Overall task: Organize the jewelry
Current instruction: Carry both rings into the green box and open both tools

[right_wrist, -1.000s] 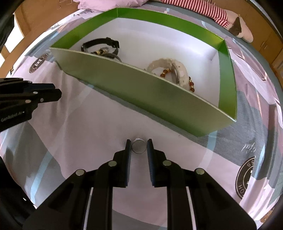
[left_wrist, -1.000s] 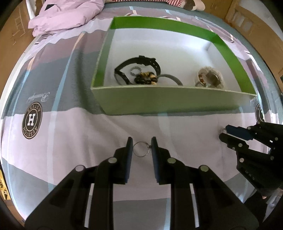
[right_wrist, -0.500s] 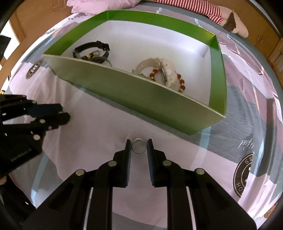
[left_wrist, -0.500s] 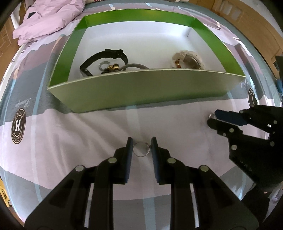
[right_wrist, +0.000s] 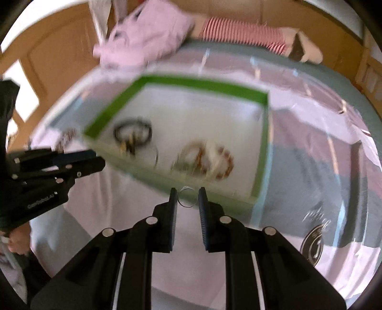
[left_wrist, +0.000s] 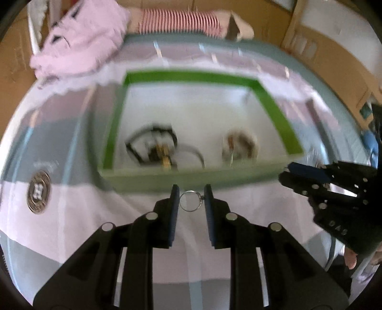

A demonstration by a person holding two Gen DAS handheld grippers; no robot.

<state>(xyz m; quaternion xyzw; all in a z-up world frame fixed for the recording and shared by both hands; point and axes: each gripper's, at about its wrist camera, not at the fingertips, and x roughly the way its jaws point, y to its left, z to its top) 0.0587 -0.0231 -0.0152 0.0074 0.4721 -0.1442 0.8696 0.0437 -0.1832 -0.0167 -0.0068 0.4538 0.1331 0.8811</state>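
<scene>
My left gripper (left_wrist: 190, 200) is shut on a thin silver ring (left_wrist: 190, 202), held in the air just short of the near wall of the green box (left_wrist: 191, 178). My right gripper (right_wrist: 187, 197) is shut on a second silver ring (right_wrist: 187, 198), also at the box's near wall (right_wrist: 214, 195). Inside the white-floored box lie a black watch (left_wrist: 152, 143) with a gold piece, a grey bangle (left_wrist: 195, 152) and a pale beaded bracelet pile (left_wrist: 238, 145). Each gripper shows in the other's view: the right one (left_wrist: 284, 175), the left one (right_wrist: 101, 159). Both views are motion-blurred.
The box rests on a bed sheet of pink, grey and blue bands (left_wrist: 71, 238) with round logos (left_wrist: 39, 190). A crumpled pink garment (left_wrist: 78, 40) and a red-striped cloth (left_wrist: 179, 21) lie at the far end. Wooden furniture (left_wrist: 334, 47) surrounds the bed.
Both grippers have risen and tilted up with their rings, so the box now sits lower and its floor shows more. The rings stay clamped.
</scene>
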